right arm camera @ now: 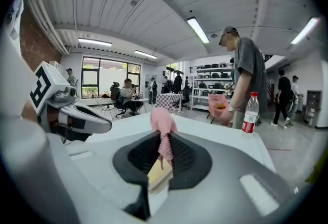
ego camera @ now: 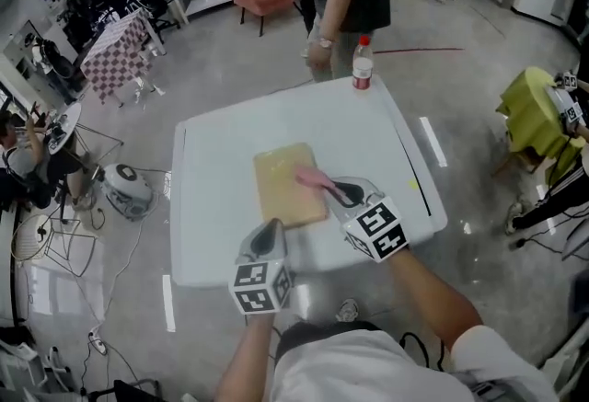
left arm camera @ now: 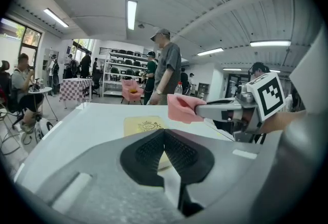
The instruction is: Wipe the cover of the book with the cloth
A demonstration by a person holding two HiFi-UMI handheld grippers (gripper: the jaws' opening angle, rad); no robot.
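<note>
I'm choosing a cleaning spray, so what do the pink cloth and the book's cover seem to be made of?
The cloth looks like soft textile, maybe microfibre or knit: it bunches and folds in the right gripper. The book cover looks like matte tan paper or card: flat, no glare, printed emblem; a coating is possible.

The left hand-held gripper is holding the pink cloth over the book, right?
No, it is the right hand-held gripper that holds the pink cloth over the book. The right gripper view shows the cloth pinched between its jaws. The left hand-held gripper is shut on nothing.
</note>
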